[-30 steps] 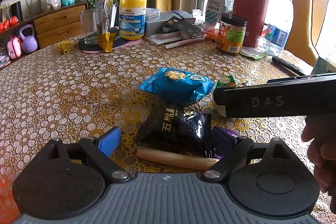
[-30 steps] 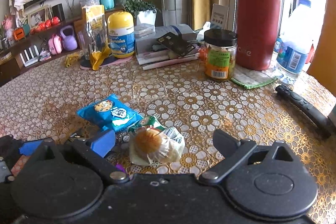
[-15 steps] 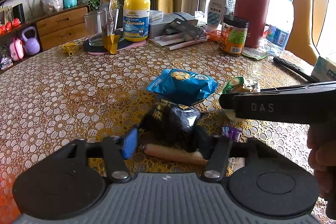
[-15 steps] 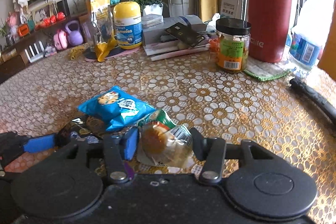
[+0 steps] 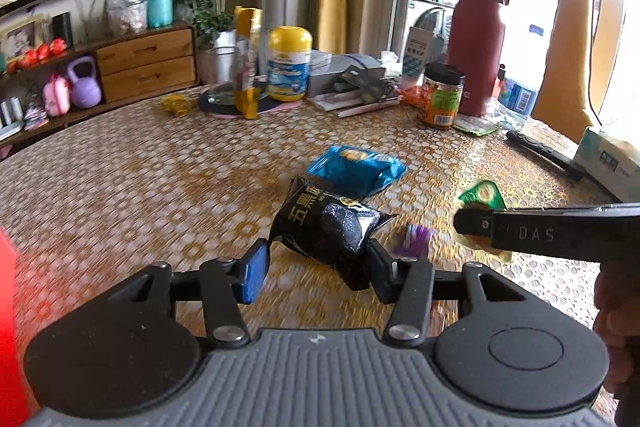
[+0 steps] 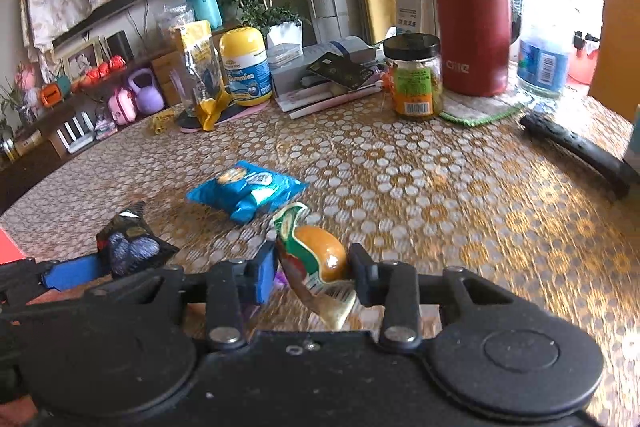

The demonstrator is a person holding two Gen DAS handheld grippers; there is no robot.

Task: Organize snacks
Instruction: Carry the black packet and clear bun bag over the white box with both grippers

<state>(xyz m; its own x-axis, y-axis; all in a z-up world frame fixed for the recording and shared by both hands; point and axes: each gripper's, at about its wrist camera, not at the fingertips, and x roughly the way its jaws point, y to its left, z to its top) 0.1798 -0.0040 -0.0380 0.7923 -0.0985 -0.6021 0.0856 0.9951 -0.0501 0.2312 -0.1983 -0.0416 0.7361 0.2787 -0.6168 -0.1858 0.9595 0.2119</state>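
A black snack packet [image 5: 328, 223] with white characters hangs tilted above the table, and my left gripper [image 5: 316, 263] is shut on its lower end. The right gripper [image 6: 314, 273] has its jaws closing on a clear-and-green bun packet [image 6: 320, 255]; both pads press it and it is off the table. In the left wrist view that gripper's finger [image 5: 540, 235] crosses from the right, with the green packet top [image 5: 482, 195] behind it. A blue snack packet [image 5: 356, 169] [image 6: 244, 189] lies flat on the table beyond both. A small purple wrapper [image 5: 414, 239] lies between the two grippers.
Along the table's far side stand a yellow-lidded gummies bottle [image 5: 289, 65], a black-lidded jar [image 5: 440, 95], a red flask [image 5: 478, 39] and a water bottle [image 6: 544, 35]. A black remote [image 5: 544, 155] and tissue box [image 5: 612, 159] lie at right. Something red [image 5: 8, 327] fills the left edge.
Both grippers went from wide open to shut on their packets and lifted them off the table. The tan stick by the black packet is out of view.
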